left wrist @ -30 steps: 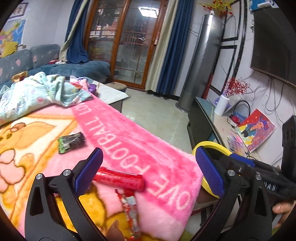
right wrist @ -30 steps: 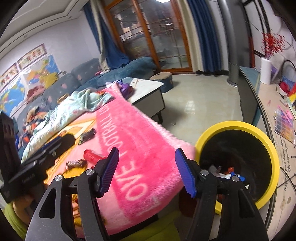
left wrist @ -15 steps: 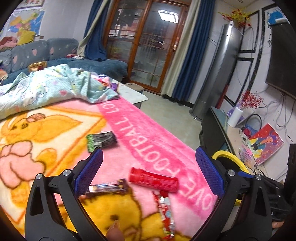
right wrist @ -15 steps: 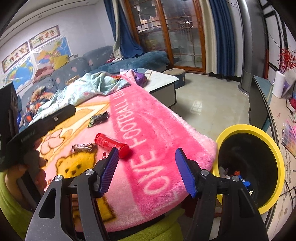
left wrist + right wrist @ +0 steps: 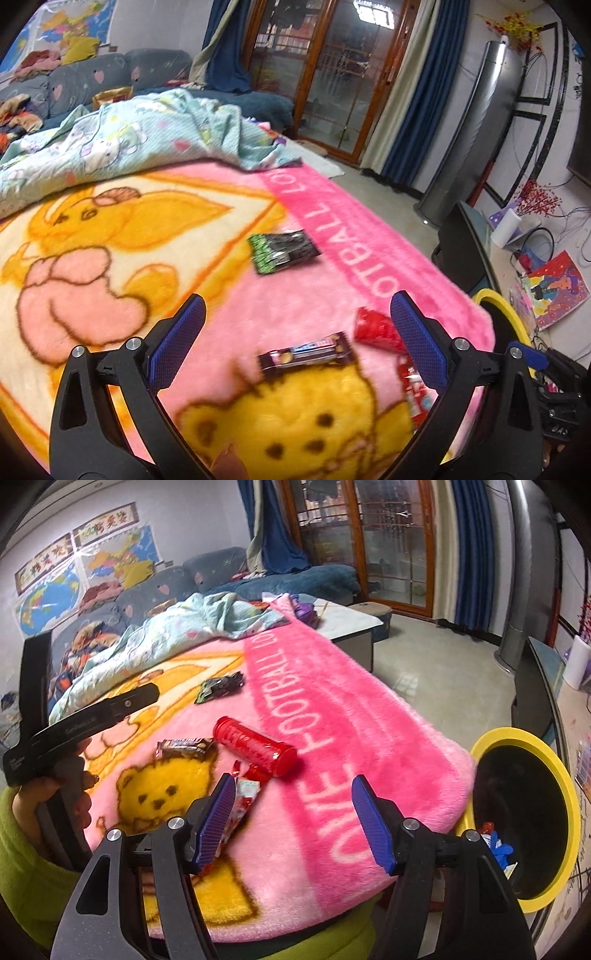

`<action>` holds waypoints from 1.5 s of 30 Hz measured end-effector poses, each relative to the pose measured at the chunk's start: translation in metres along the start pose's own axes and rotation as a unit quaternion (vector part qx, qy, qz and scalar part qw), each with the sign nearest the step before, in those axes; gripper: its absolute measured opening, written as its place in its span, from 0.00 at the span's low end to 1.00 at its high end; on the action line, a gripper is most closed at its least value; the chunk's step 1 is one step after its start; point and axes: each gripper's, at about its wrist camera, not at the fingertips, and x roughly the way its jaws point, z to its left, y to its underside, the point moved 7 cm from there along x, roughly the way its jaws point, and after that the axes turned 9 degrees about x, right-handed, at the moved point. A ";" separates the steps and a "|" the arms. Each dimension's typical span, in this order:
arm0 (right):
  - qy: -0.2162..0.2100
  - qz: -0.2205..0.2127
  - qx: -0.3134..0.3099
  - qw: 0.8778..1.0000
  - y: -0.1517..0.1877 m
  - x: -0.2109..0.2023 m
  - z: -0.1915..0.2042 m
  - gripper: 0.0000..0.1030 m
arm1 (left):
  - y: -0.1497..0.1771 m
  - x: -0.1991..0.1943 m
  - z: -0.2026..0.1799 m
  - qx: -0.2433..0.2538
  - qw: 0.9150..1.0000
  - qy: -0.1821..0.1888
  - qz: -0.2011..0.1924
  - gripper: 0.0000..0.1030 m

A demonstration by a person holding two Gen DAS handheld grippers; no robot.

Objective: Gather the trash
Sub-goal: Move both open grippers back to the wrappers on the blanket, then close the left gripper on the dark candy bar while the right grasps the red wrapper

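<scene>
Both grippers hover over a pink blanket (image 5: 332,716) strewn with trash. The left gripper (image 5: 295,343) has its fingers spread, empty, framing a brown bar wrapper (image 5: 304,354); a red tube (image 5: 376,328) lies just beside its right finger and a black-green packet (image 5: 282,251) sits farther off. The right gripper (image 5: 295,823) also has its fingers spread, holding nothing, with a red-white wrapper (image 5: 242,801) beside its left finger. A yellow-rimmed bin (image 5: 565,790) stands past the blanket's edge, trash inside.
</scene>
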 end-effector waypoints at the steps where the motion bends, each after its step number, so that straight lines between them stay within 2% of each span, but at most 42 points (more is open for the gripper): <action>1: 0.001 0.001 -0.002 1.000 0.000 0.002 0.002 0.61 | 0.002 0.002 0.005 -0.003 1.000 -0.003 0.006 0.89; 7: -0.004 0.028 0.008 1.000 0.006 0.018 0.009 0.61 | 0.016 0.019 0.020 -0.022 0.999 0.009 0.040 0.89; 14: 0.001 0.034 0.009 0.999 0.001 0.034 0.014 0.61 | 0.034 0.037 0.018 -0.040 0.995 0.047 0.081 0.76; 19: -0.009 0.063 0.037 0.997 0.007 0.047 0.016 0.61 | 0.042 0.042 0.014 -0.043 0.993 0.052 0.093 0.71; 23: -0.015 0.084 0.021 0.996 0.023 0.056 0.028 0.61 | 0.044 0.044 0.007 -0.025 0.994 0.043 0.099 0.58; 25: -0.017 0.097 0.017 0.995 0.031 0.061 0.032 0.61 | 0.044 0.044 0.004 -0.018 0.994 0.039 0.099 0.44; 26: -0.016 0.102 0.017 0.995 0.034 0.063 0.033 0.61 | 0.044 0.043 0.002 -0.016 0.994 0.044 0.098 0.34; 32: -0.002 0.101 0.015 0.995 0.041 0.063 0.029 0.40 | 0.044 0.043 -0.004 -0.003 0.994 0.055 0.100 0.18; 38: -0.006 0.102 0.006 0.995 0.046 0.059 0.029 0.27 | 0.043 0.042 -0.004 -0.006 0.992 0.071 0.100 0.12; 39: -0.008 0.103 0.004 0.995 0.046 0.058 0.030 0.21 | 0.044 0.041 -0.005 -0.004 0.992 0.074 0.101 0.10; 45: -0.023 0.112 -0.001 0.993 0.050 0.054 0.033 0.13 | 0.047 0.030 -0.016 0.019 0.991 0.084 0.099 0.05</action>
